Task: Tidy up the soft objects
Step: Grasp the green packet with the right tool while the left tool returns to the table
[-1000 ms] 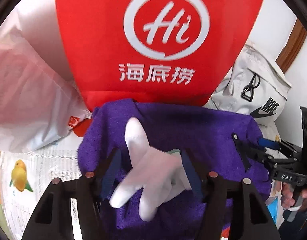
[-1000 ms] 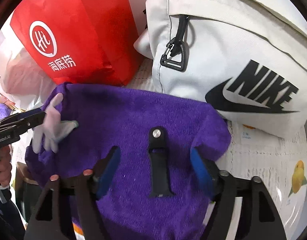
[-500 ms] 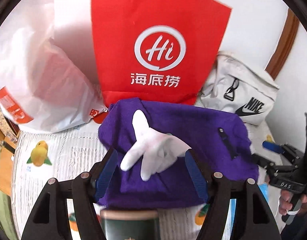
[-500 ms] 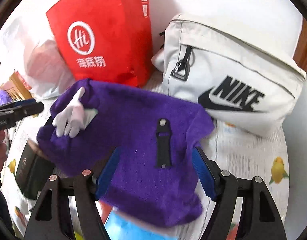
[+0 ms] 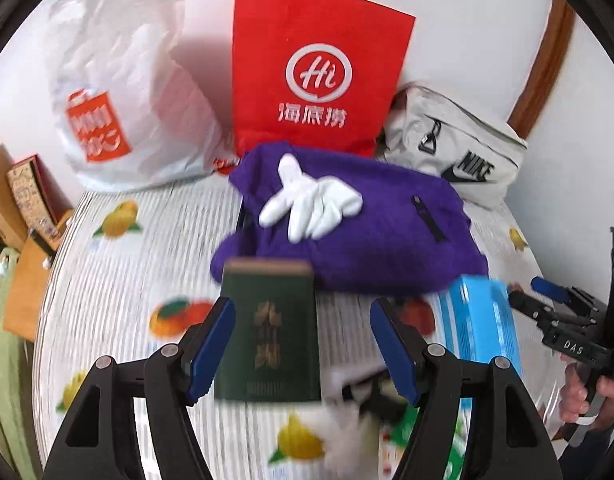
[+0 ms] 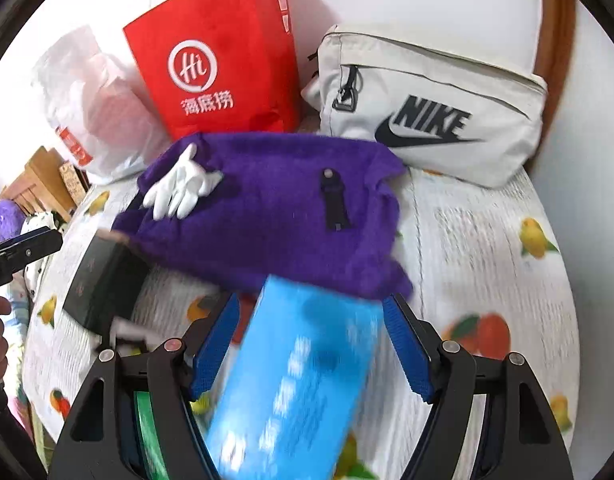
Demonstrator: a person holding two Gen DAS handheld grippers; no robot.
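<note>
The red paper bag [image 5: 319, 76] at the back edge of the bed bears a white ringed "Hi" logo and, below it, the white characters "海底捞". The pale grey pouch [image 6: 435, 112] beside it, near the back right corner, carries "NIKE" in black above the swoosh. In the left wrist view the right tongs [image 5: 563, 320] show "DAS" in white on their black body. The gold characters on the dark green box [image 5: 269, 332] and the white print on the orange patch of the white plastic bag [image 5: 119, 92] are too blurred to read.
</note>
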